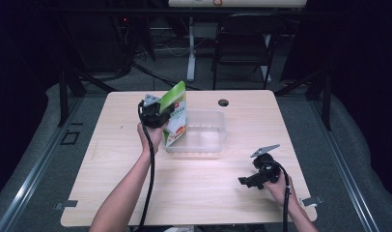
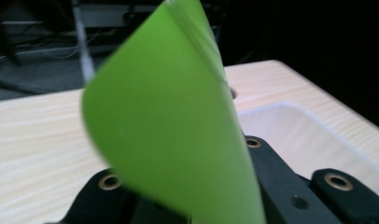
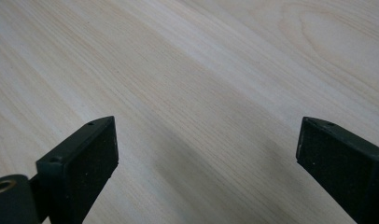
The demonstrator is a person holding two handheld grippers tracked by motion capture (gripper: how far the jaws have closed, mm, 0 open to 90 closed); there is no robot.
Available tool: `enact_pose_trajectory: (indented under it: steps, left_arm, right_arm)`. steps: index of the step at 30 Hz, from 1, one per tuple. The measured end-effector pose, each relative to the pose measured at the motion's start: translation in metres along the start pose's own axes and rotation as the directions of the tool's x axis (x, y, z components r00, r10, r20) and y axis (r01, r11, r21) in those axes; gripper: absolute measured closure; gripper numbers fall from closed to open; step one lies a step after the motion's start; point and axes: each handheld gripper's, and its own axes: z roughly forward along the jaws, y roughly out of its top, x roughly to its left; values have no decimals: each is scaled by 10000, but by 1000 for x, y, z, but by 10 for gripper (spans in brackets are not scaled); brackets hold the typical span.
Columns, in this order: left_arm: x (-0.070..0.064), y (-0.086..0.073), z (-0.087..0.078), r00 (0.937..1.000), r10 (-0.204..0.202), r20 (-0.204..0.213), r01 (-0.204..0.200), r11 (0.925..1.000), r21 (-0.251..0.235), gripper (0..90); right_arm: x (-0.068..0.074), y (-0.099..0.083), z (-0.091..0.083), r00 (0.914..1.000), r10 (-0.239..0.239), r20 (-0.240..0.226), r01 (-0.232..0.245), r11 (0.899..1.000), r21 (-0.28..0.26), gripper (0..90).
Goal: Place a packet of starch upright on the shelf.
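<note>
Holding a green-and-white flat foil pouch (image 1: 175, 114) upright at centre-left of the high view, our left gripper (image 1: 158, 116) has its fingers clamped on it, right at the left edge of the clear rectangular plastic tub (image 1: 211, 140). We judge the pouch is lifted but not yet in the tub. Lower right, our right gripper (image 1: 248, 181) hovers over the pale wooden table (image 1: 194, 188), fingers wide apart, holding nothing.

Setting: lab or recording studio.
Surroundings: black curtains (image 1: 363, 58) at frame sides.
Floor: grey, cables (image 1: 150, 72) at upper left.
Furniture: pale wood tabletop (image 1: 242, 183), folding chair (image 1: 242, 46) at top centre.
</note>
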Motion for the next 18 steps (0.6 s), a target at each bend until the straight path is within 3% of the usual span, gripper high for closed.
enact_pose_trajectory:
  steps: [2, 6, 8, 9, 12, 14, 18]
  left_arm:
    - [1, -3, -1, 10000, -82, -13, 82, 10000, 41, 881]
    - [-3, 1, -6, 9993, 318, -208, -315, 9994, 167, 823]
    - [-3, 4, -9, 9984, 516, -239, -506, 9979, 404, 717]
    - [-4, 5, -10, 9975, 591, -395, -576, 9977, 361, 609]
    - [-4, 9, -18, 9980, 560, -295, -545, 9974, 475, 421]
    - [-5, 11, -25, 9983, 555, -169, -537, 9945, 896, 344]
    - [-7, 8, -41, 9973, 724, 76, -728, 9899, 1217, 215]
  right_arm:
    - [0, 0, 0, 10000, 38, 40, -38, 10000, -45, 51]
    - [0, 0, 1, 10000, -21, 16, 21, 10000, -39, 51]
    - [1, 0, 0, 10000, 46, 74, -45, 9999, -90, 51]
    - [1, 0, 0, 9999, 44, 117, -43, 9999, -109, 51]
    - [1, 0, 0, 9999, 57, 132, -55, 9999, -120, 51]
    - [1, 0, 0, 10000, 12, 63, -11, 10000, -61, 51]
    - [1, 0, 0, 10000, -12, 81, 13, 10000, -90, 51]
